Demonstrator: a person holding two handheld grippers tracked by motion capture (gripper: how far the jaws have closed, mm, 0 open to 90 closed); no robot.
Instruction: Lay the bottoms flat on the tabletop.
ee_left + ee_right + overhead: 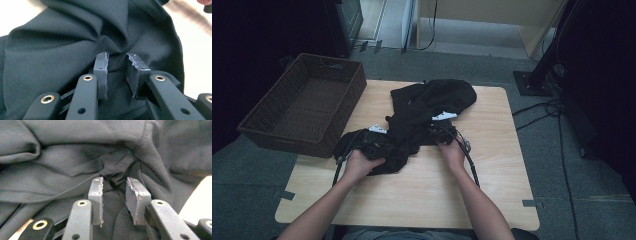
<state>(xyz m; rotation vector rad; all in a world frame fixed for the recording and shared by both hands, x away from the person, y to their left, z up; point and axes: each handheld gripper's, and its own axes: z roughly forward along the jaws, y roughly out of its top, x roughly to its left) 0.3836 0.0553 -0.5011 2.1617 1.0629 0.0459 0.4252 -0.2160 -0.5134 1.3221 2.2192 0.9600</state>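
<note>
Black garment (427, 112) lies crumpled mid-counter (422, 185), basket (307, 102) at far left. Left gripper (117, 66) and right gripper (114, 188): jaws partly open, each with a bunch of cloth between the pads; firm hold, cannot tell. Step, judged: taking hold at the near edge. Next calls for closing fully, then lifting both together.

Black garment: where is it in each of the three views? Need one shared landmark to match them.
High view: garment crumpled mid-table, right of the basket.
Left gripper view: garment bunched between the jaws, pale table at right.
Right gripper view: garment gathered between the jaws, table corner lower right.
Shared landmark: the light wooden table.
</note>
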